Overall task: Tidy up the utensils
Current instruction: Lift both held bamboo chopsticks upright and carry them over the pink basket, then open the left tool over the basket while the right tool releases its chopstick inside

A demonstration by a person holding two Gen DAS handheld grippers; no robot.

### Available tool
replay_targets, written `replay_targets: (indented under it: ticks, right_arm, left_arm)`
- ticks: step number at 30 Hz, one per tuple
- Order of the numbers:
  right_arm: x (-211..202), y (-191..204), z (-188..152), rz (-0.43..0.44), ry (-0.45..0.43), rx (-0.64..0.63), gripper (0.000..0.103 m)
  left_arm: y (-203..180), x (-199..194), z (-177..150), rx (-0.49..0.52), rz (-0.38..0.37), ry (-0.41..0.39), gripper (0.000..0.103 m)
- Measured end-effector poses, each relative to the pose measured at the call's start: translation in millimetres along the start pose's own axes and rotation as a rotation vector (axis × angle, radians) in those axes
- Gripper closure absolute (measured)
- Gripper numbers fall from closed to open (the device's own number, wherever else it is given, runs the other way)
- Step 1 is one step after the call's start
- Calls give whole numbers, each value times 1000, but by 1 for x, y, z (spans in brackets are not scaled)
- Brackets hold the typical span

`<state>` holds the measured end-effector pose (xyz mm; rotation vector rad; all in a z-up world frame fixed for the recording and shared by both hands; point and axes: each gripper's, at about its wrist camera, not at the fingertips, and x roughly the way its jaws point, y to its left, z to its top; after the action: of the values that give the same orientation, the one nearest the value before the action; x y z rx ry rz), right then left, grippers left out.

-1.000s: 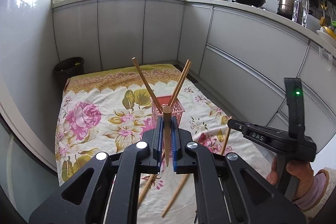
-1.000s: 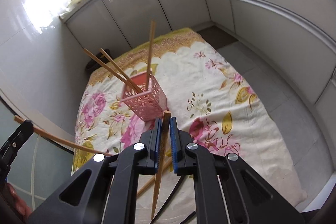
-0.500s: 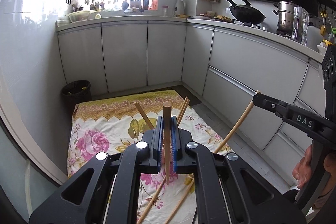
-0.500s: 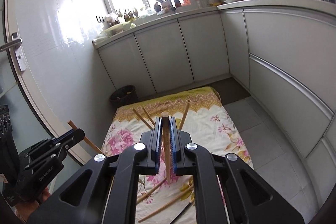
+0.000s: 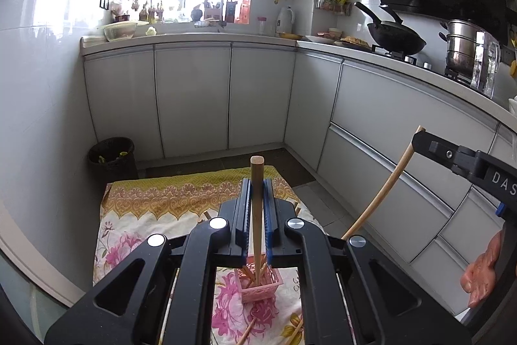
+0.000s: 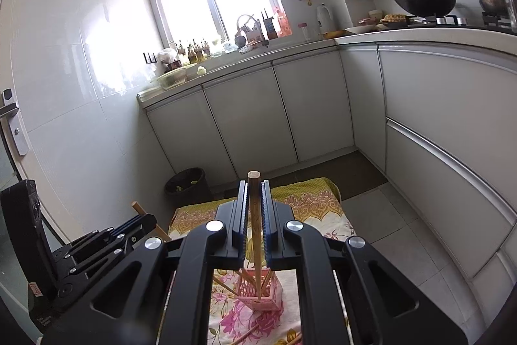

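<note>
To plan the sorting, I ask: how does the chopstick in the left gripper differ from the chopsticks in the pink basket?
The held chopstick is clamped upright in the left gripper; the basket chopsticks lean loosely inside the pink basket. The held one hangs above the floral cloth. Both look wooden.

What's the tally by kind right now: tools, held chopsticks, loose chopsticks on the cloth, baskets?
Tools: 2, the left tool and the right tool, both shut.
Held: 2, the left chopstick and the right chopstick.
On the cloth: 2 loose chopsticks in view.
Baskets: 1, the pink basket; its contents are too hidden to count.
Total: 7.
</note>
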<state>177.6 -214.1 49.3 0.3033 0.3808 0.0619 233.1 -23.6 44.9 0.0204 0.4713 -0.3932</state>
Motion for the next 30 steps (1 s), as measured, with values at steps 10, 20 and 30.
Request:
replay_targets:
  ticks: [10, 20, 30]
  right_arm:
    - [51, -9, -15, 0, 39, 21, 95]
    - [65, 11, -16, 8, 29, -20, 95]
    - [87, 20, -27, 9, 81, 5, 88]
  left_arm:
    - [17, 54, -26, -55, -15, 79, 94]
    - [28, -9, 4, -83, -39, -99, 85]
    - [47, -24, 3, -120, -21, -110, 84]
